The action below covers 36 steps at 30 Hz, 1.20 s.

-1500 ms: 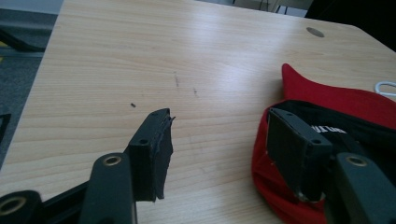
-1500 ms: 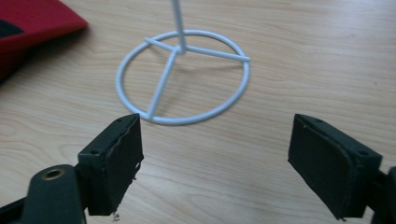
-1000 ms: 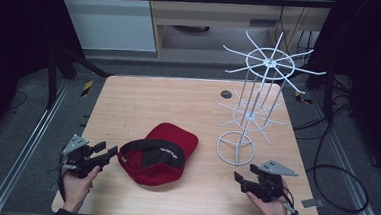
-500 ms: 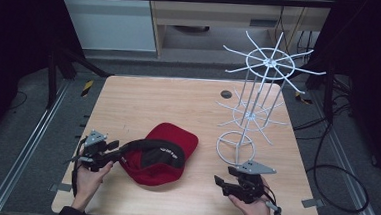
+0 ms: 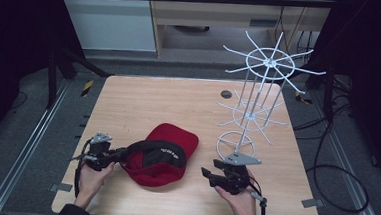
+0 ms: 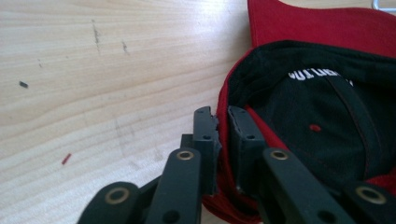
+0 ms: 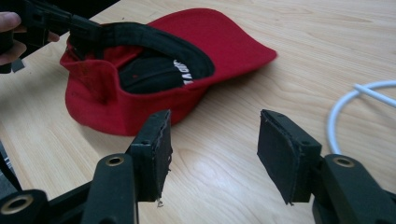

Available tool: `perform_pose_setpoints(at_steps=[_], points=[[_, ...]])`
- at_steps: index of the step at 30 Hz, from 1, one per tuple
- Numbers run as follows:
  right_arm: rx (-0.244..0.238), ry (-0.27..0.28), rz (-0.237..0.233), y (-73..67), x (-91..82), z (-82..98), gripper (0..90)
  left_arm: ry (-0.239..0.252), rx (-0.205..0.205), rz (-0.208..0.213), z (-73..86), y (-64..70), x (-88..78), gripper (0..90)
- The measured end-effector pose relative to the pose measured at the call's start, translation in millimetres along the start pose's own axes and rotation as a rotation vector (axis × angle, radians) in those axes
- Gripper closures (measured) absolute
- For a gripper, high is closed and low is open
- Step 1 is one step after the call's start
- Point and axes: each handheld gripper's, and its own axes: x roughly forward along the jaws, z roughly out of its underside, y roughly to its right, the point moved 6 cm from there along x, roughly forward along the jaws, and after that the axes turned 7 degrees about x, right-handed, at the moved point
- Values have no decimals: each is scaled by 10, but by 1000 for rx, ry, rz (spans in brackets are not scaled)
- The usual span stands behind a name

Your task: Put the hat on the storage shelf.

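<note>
A red cap (image 5: 168,151) with a black lining lies upside down on the wooden table (image 5: 149,100), brim pointing away. My left gripper (image 5: 120,153) is shut on the cap's left rim (image 6: 223,140), the red edge pinched between its jaws. The cap (image 7: 154,70) lies just ahead of my right gripper (image 7: 212,158), which stands open over bare wood with nothing between its jaws. In the high view the right gripper (image 5: 207,174) sits right of the cap, a short gap from it.
A white wire display rack (image 5: 259,91) with radial arms stands at the table's right, its ring base (image 5: 236,143) just behind my right gripper. A small dark disc (image 5: 226,94) lies near the far edge. The table's far left half is bare wood.
Both hands have moved inward toward the cap. The left gripper reached the cap's rim and shut on it; the right gripper slid left, closer to the cap.
</note>
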Motion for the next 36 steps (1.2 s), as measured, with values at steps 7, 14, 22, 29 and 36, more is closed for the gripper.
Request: perform_pose_setpoints(at_steps=[7, 14, 22, 29, 36], points=[[4, -4, -21, -154, 251, -145, 478, 8, 18, 49, 52, 160, -81, 836], [21, -22, 9, -167, 414, -190, 484, 8, 71, 80, 91, 402, -112, 837], [68, -95, 47, -66, 560, -88, 515, 5, 90, 94, 99, 505, -90, 837], [75, -145, 22, -44, 607, -45, 768, -1, 94, 91, 104, 519, -66, 838], [85, -108, -9, -82, 554, -148, 868, -9, 102, 96, 101, 551, -19, 836]])
